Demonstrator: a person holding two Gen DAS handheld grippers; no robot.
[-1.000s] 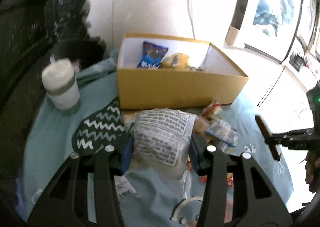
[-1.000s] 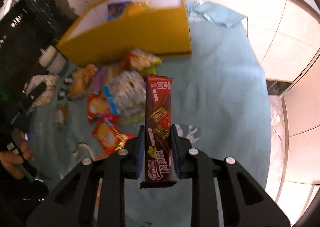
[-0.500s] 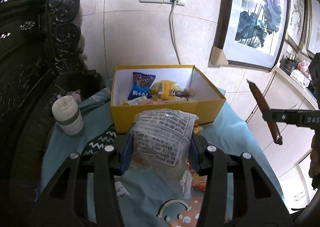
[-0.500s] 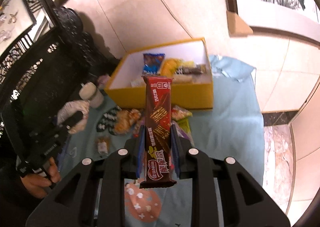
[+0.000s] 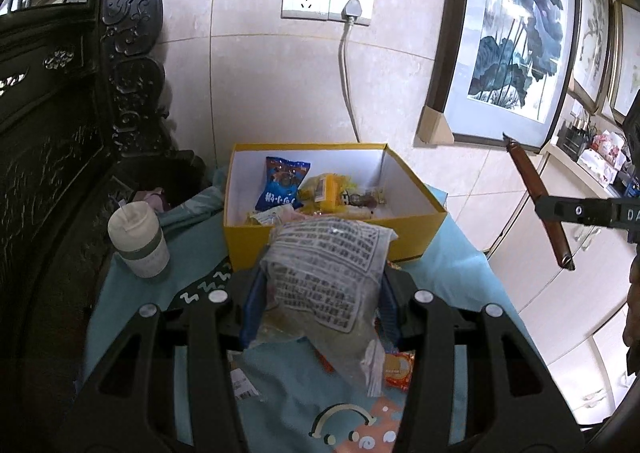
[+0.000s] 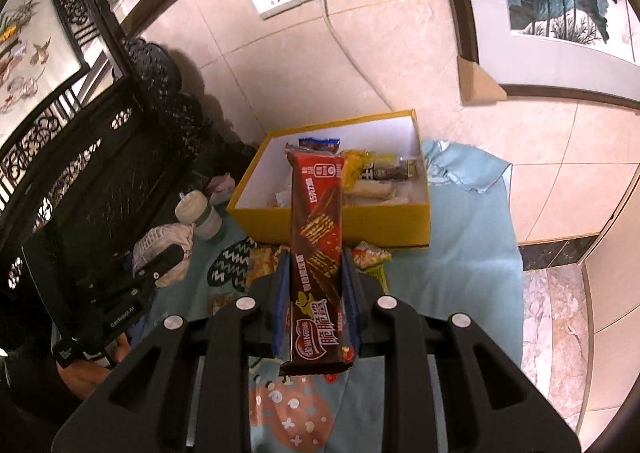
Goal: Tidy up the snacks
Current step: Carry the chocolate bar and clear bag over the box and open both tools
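A yellow box (image 5: 332, 241) of snacks sits far on the teal cloth (image 5: 192, 261). The left gripper (image 5: 320, 301) clamps a clear printed bag (image 5: 328, 265); the right gripper (image 6: 316, 305) pinches a brown wafer bar (image 6: 318, 237), both held near the box.

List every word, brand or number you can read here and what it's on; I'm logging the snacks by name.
"Nestlé" in a heart logo, with large Chinese characters: brown wafer bar clamped in the right gripper.
"GenRobot.AI": body of the left gripper, seen from the right wrist.
"DA", cut off at the frame edge: right gripper's body, seen from the left wrist.
Dense print on the clear bag in the left gripper: too small.
Blue packet in the yellow box: characters blurred.
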